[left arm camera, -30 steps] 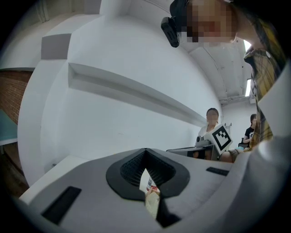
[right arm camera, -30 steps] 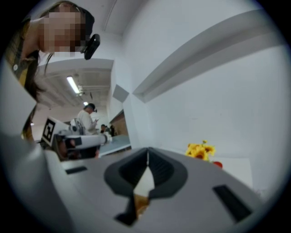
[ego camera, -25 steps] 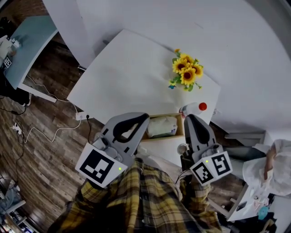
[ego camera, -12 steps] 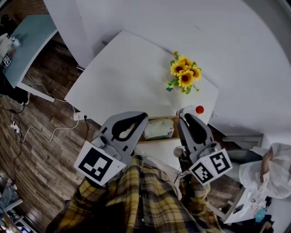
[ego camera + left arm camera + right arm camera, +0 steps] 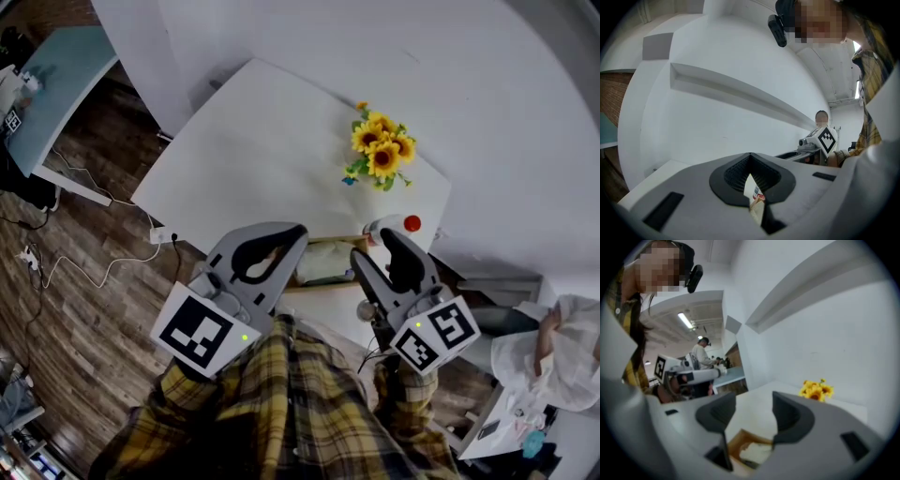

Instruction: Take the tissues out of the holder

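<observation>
the tissues [image 5: 328,263] lie inside the wooden holder [image 5: 736,441], which sits at the near edge of the white table [image 5: 253,159]. our right gripper [image 5: 753,405] hangs over the holder's right end, tipped downward. its jaws have just been opening and stand wide apart, pressing on nothing; only the holder and tissues show below the gap. our left gripper [image 5: 750,158] is at the holder's left end, jaws together. through the slit under the tips we glimpse a sliver of the pack, and we cannot tell whether it is pinched. a red-capped bottle [image 5: 397,225] stands just beyond the holder's right end, with sunflowers [image 5: 380,150] farther back.
</observation>
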Motion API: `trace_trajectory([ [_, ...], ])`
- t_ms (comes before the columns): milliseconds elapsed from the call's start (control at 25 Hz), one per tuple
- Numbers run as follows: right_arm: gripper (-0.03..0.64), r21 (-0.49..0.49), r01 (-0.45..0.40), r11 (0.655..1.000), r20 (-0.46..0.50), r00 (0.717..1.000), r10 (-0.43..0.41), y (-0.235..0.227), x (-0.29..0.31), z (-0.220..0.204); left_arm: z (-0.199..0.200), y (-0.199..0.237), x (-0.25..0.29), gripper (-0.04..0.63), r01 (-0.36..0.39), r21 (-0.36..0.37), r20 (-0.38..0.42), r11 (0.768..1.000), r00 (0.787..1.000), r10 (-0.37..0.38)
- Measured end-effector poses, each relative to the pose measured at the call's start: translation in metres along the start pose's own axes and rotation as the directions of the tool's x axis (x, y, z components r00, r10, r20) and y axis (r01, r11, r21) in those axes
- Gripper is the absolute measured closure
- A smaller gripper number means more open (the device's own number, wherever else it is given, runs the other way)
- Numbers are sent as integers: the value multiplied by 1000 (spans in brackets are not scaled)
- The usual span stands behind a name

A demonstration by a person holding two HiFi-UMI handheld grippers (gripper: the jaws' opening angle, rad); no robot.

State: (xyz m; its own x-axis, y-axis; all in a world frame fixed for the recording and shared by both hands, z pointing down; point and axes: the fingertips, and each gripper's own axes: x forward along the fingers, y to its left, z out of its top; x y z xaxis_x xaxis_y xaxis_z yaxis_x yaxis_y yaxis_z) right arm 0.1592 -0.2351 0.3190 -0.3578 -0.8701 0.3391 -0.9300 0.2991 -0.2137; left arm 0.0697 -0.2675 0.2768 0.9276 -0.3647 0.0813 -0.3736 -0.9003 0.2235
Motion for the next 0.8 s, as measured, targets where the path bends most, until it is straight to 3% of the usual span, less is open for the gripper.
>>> trace_trajectory([
  [200, 391, -51, -40, 998, -125, 992, 33, -4, 10, -28, -7, 2, -5, 581, -12, -17, -8, 1000, 1000, 12],
  [320, 391, -97, -100, 990, -235, 969, 75, -3, 17, -52, -11, 6, -11, 581, -33, -25, -21, 999, 999, 33],
  [640, 391, -161, -245, 956, -479, 866, 141, -6, 30, -114, -31, 17, -29, 581, -92, -69, -46, 993, 995, 89],
  [800, 391, -191, -334, 923, -586, 793, 166, 4, 39, -143, -48, 20, -40, 580, -128, -109, -73, 986, 990, 120],
])
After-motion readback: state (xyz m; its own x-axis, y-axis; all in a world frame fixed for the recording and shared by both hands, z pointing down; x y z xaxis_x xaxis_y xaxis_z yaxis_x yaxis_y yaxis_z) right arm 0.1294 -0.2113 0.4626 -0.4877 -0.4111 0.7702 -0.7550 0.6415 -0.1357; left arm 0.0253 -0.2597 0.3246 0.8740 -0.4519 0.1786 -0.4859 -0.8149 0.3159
